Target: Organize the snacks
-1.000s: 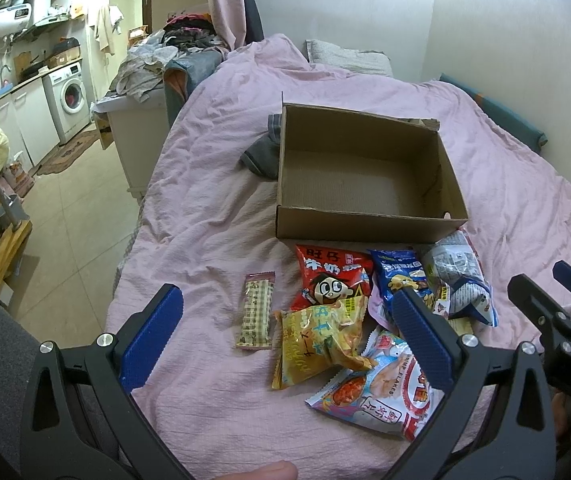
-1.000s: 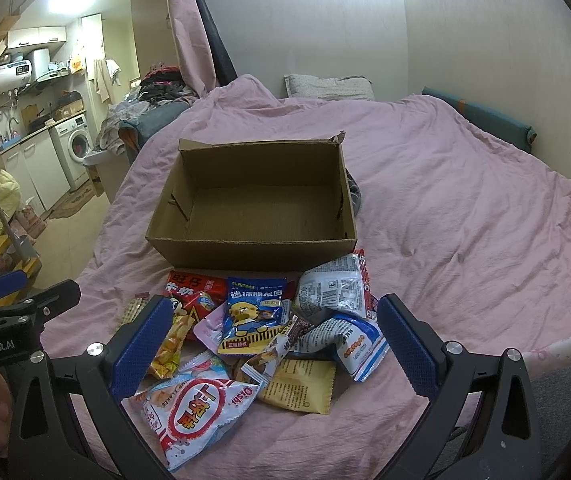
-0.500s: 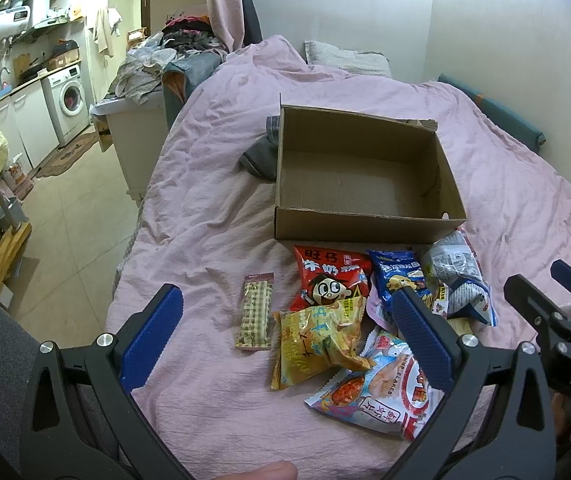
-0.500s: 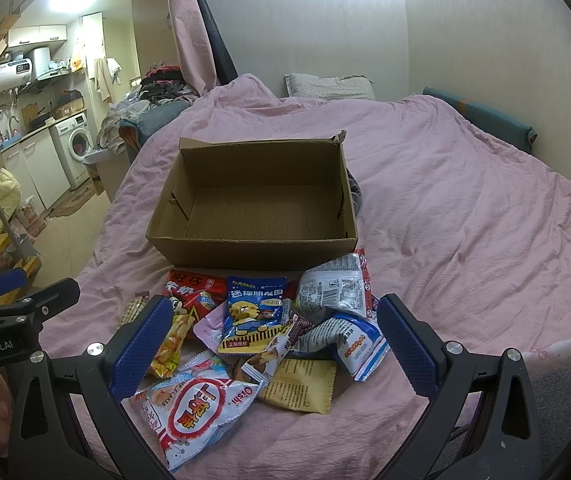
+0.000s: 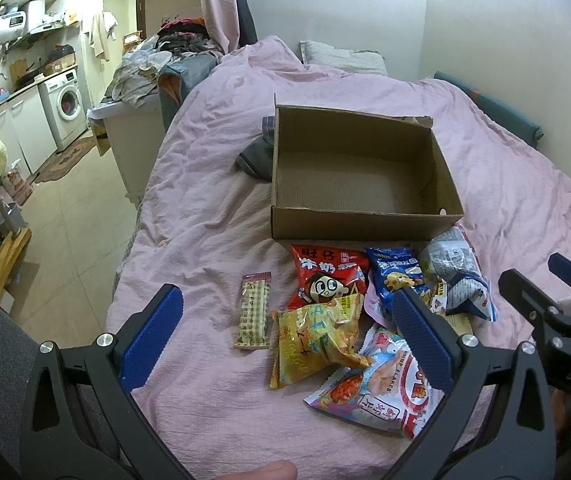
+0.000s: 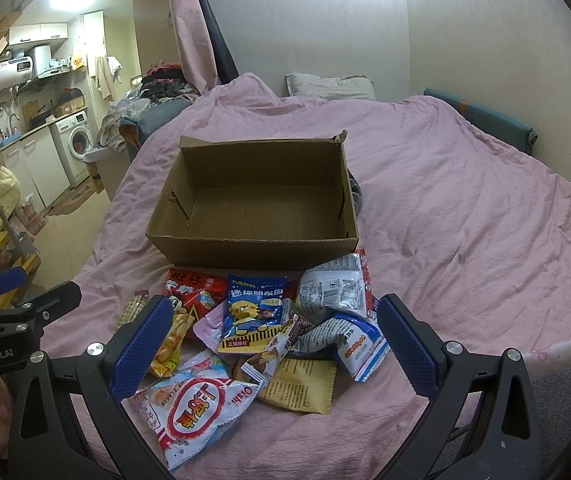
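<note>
An empty brown cardboard box (image 5: 361, 222) (image 6: 253, 246) sits on a pink bed cover. In front of it lies a heap of snack packets: a red one (image 5: 327, 276), a yellow one (image 5: 317, 338), a blue one (image 6: 255, 314), a silver-blue one (image 6: 337, 292), a white shrimp-flakes bag (image 6: 193, 404) and a slim checked bar (image 5: 254, 310) off to the left. My left gripper (image 5: 285, 328) hovers open above the near packets. My right gripper (image 6: 271, 334) also stands open over the heap, holding nothing.
A dark grey cloth (image 5: 255, 156) lies against the box's far left side. The bed's left edge drops to a tiled floor (image 5: 65, 216), with a clothes-laden cabinet (image 5: 137, 136) and a washing machine (image 5: 65, 108) beyond. Walls close in behind and to the right.
Both views have barely shifted; the box and packets sit a touch lower left in the left wrist view. Nothing was grasped or moved.
</note>
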The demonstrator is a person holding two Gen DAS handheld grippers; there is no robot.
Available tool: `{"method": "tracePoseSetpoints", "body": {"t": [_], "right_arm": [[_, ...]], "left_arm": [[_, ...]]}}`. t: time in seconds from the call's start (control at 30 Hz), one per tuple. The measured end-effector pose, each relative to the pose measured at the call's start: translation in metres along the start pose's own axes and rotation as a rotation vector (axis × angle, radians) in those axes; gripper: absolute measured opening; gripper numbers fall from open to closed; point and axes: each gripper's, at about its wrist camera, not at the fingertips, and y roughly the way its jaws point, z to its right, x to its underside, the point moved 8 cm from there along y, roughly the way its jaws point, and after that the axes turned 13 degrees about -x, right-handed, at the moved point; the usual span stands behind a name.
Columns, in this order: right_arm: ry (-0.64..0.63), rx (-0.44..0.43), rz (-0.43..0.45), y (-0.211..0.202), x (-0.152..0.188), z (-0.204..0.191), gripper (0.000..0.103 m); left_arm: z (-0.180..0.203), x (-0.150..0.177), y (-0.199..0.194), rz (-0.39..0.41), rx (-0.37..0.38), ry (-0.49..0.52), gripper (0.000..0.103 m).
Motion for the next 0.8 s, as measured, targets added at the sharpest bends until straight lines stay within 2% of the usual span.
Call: {"method": "tracePoseSetpoints", "body": {"t": [0.5, 0.57, 0.67, 0.8], "right_arm": [[0.015, 0.004, -0.028, 0.005, 0.002, 0.004, 0.103], [0.020, 0.002, -0.044, 0.005, 0.002, 0.002, 0.103], [0.080, -0.051, -0.084, 0.008, 0.004, -0.003, 0.103], [0.201, -0.116, -0.196, 0.018, 0.014, -0.006, 0.103]], "left_arm": [[0.000, 0.000, -0.001, -0.002, -0.004, 0.000, 0.103], [0.000, -0.001, 0.000, -0.007, -0.011, -0.006, 0.103], [0.000, -0.002, 0.003, -0.027, -0.022, 0.004, 0.103], [-0.002, -0.013, 0.006, -0.046, -0.048, 0.056, 0.103]]}}
